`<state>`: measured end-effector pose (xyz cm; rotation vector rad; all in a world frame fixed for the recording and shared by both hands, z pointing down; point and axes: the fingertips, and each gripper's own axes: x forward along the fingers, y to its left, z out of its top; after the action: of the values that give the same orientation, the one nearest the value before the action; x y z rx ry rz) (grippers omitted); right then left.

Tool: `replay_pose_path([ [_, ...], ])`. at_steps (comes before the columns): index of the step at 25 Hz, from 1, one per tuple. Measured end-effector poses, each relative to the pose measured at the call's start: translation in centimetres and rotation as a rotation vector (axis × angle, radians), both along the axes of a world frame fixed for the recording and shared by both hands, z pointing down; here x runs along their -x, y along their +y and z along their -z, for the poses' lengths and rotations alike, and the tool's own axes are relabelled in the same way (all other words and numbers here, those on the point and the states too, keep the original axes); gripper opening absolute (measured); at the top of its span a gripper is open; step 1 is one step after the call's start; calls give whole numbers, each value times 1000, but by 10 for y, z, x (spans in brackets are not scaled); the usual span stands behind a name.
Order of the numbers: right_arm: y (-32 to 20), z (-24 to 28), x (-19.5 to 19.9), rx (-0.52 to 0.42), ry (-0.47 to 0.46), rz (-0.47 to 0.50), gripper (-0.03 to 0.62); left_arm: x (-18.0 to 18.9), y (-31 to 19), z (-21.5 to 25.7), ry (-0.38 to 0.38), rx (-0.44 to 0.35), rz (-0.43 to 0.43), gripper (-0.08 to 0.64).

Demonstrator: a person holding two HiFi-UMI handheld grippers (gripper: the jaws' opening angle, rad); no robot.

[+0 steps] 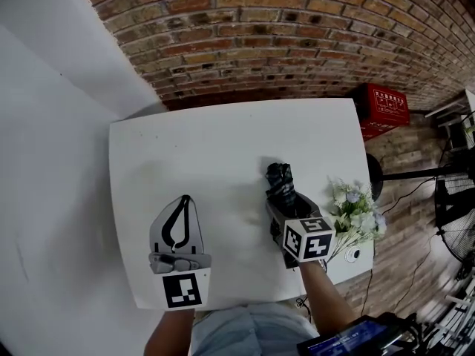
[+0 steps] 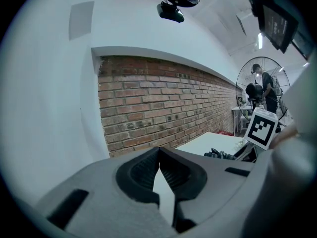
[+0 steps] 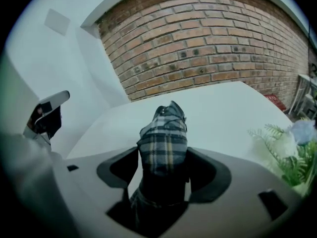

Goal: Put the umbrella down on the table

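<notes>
1. The table (image 1: 208, 143) is white with rounded corners. Its far edge is close to a brick wall (image 1: 282, 35).
2. The umbrella (image 1: 280, 179) is folded, dark and checked. It is right of the table's middle, about halfway between the near and far edges, with its free end pointing at the far edge.
3. The right gripper (image 3: 161, 155) tilts down over the table's near right part. Its jaws are spread, with the umbrella between them. A strip of white table shows between the umbrella and the left jaw, and the cloth sits close against the right jaw. The pads are not squeezing it.
4. The views do not show whether the umbrella lies flat on the table or only its near end is down.
5. The left gripper (image 1: 184, 199) is over the near left part of the table, well apart from the umbrella. Its jaws are pressed together at the tips, with nothing between them.
6. A bunch of white flowers (image 1: 358, 215) lies at the right edge near the near right corner, just beside the right gripper, and partly overhangs the edge.
7. A red crate (image 1: 382, 108) stands on the floor past the far right corner.
</notes>
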<state>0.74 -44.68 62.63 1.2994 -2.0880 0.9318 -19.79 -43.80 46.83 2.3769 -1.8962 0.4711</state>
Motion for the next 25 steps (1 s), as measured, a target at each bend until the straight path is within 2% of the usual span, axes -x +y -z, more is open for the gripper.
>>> replay_pose_path([
  [4,0,11,-2,-36,-7,-27,377,-1,6,9,-4,-16,4,2],
  [9,-2,46,-4,-140,-30,-26,379,-7,17,31,-13,-62,8,2],
  [15,8,128,6,-365,-64,45,332,-21,40,77,-5,-158,21,2],
  [18,22,172,8,-475,-71,82,280,-28,56,104,-16,-204,31,2],
  [21,39,210,9,-574,-72,110,149,-34,73,131,-23,-257,43,2],
  [25,59,247,4,-687,-61,120,25,-43,95,162,-31,-316,63,2],
])
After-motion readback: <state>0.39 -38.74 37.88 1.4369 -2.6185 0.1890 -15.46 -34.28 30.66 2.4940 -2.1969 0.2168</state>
